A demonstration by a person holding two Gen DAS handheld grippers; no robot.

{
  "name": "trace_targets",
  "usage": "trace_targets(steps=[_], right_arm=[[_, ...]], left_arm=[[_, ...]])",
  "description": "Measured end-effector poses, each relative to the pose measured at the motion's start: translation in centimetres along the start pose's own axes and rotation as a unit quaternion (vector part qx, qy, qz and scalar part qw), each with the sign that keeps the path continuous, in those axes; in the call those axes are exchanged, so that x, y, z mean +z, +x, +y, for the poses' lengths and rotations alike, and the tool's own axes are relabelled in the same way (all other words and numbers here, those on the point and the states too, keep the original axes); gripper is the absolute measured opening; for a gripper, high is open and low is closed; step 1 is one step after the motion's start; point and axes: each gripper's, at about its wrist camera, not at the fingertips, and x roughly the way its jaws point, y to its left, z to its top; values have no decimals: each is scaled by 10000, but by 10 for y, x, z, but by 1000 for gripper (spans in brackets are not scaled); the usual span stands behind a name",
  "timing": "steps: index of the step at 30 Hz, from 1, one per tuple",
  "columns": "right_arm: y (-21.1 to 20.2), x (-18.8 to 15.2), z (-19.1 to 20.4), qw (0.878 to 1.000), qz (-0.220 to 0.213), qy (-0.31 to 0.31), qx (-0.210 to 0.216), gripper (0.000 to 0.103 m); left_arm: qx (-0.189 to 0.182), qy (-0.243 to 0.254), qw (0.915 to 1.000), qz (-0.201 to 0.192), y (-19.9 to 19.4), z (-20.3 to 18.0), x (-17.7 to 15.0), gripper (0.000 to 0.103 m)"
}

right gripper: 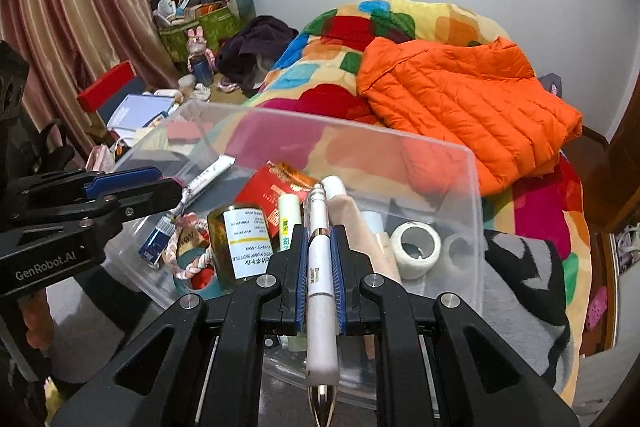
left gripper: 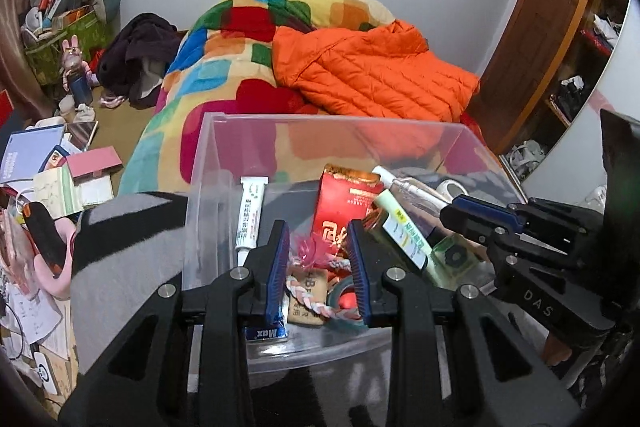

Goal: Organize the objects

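A clear plastic bin (left gripper: pixel 320 121) (right gripper: pixel 360 131) stands on a grey-and-black cloth at the foot of the bed. In it lie a red packet (left gripper: pixel 344 203), a white tube (left gripper: pixel 250 211), a braided rope (left gripper: pixel 304 291), an amber bottle (right gripper: pixel 240 243) with a white label and a white tape roll (right gripper: pixel 416 245). My right gripper (right gripper: pixel 320 233) is shut on a white pen (right gripper: pixel 320 279) with a gold tip, above the bin's near side. My left gripper (left gripper: pixel 318 231) hangs over the bin's near left part, jaws a little apart with nothing between them.
Behind the bin the bed carries a colourful blanket (left gripper: pixel 224 75) and an orange padded jacket (left gripper: pixel 372 67). Books and boxes (left gripper: pixel 60 171) clutter the left side. A striped curtain (right gripper: pixel 72 7) hangs at the left, and a wooden door (left gripper: pixel 544 27) stands at the right.
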Motion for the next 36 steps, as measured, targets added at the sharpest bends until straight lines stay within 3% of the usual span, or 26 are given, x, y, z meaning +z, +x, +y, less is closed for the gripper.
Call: trace_targets(steps=[5,10,14,29,36], right_arm=[[-5,0,2,10000,66,-44,13,11],[-26,3,3,9999,-79,-14,99,12],[-50,-1,6,9995,-261,11,186,14],[-112,-46,21,9962,-861,114,85,51],[-121,-64,19,9948,-983,273,-46,63]], left_arm=[[-46,109,9999,-7,-6,-7,-4,39],[-43,190,9997,-173,-25,-13,-6,41],[-58,192,9991,-367,-44,-15,-10,52],[-72,388,9951,-904,-101,-33,-54,84],[-55,362,9962,-793,-97,-38,-74,88]])
